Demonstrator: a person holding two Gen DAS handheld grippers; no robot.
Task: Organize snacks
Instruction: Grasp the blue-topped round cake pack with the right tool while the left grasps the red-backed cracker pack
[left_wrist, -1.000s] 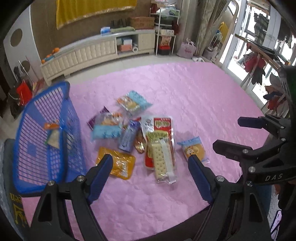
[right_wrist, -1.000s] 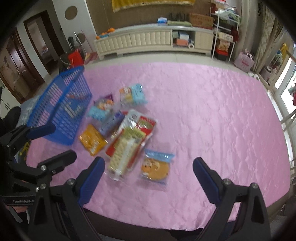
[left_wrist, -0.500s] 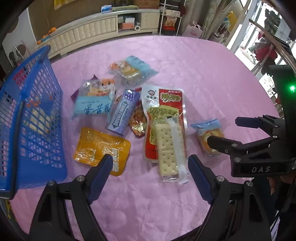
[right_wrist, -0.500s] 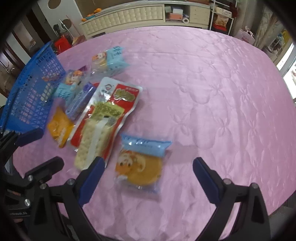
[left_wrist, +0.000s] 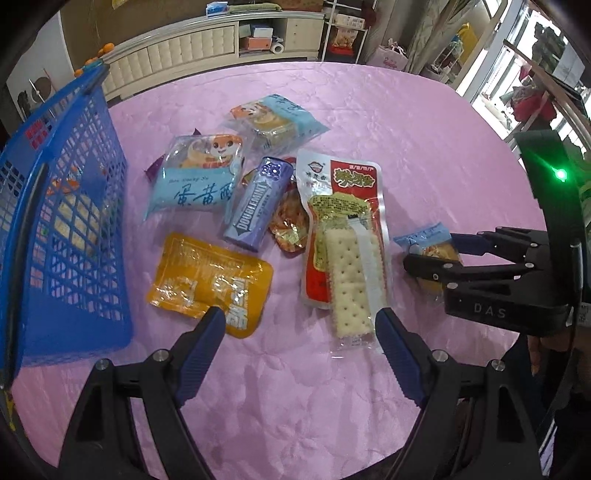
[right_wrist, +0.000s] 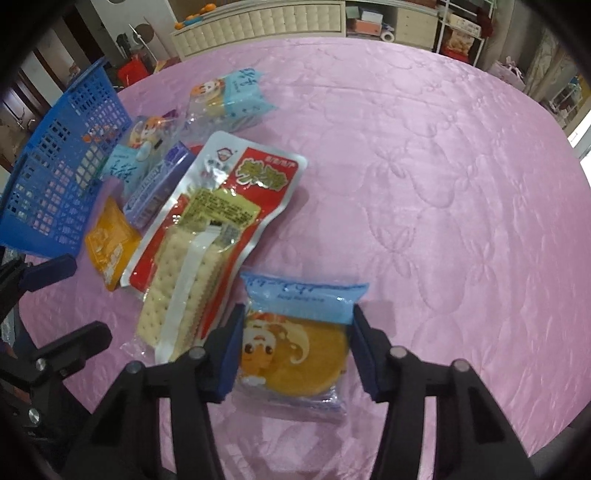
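A round cake packet (right_wrist: 295, 347) with a blue top and a cartoon face lies on the pink tablecloth (right_wrist: 424, 166). My right gripper (right_wrist: 297, 332) points down over it with its jaws closing, and the pads touch both sides of the wrapper. From the left wrist view, that gripper (left_wrist: 432, 251) straddles the same packet (left_wrist: 430, 240). My left gripper (left_wrist: 299, 315) hangs open over bare cloth, between a yellow packet (left_wrist: 207, 277) and a clear cracker packet (left_wrist: 351, 284). The blue basket (left_wrist: 62, 221) stands at the left with some snacks inside.
A red and white pouch (left_wrist: 343, 184) lies under the crackers. Beside it are a purple gum box (left_wrist: 258, 203), two light blue cake packets (left_wrist: 195, 177) and a small brown wrapper (left_wrist: 288, 225). A white cabinet (left_wrist: 173, 59) runs along the far wall.
Both grippers have sunk toward the table. The right jaws have come in from wide open onto the sides of the round cake packet. The left jaws kept their width.
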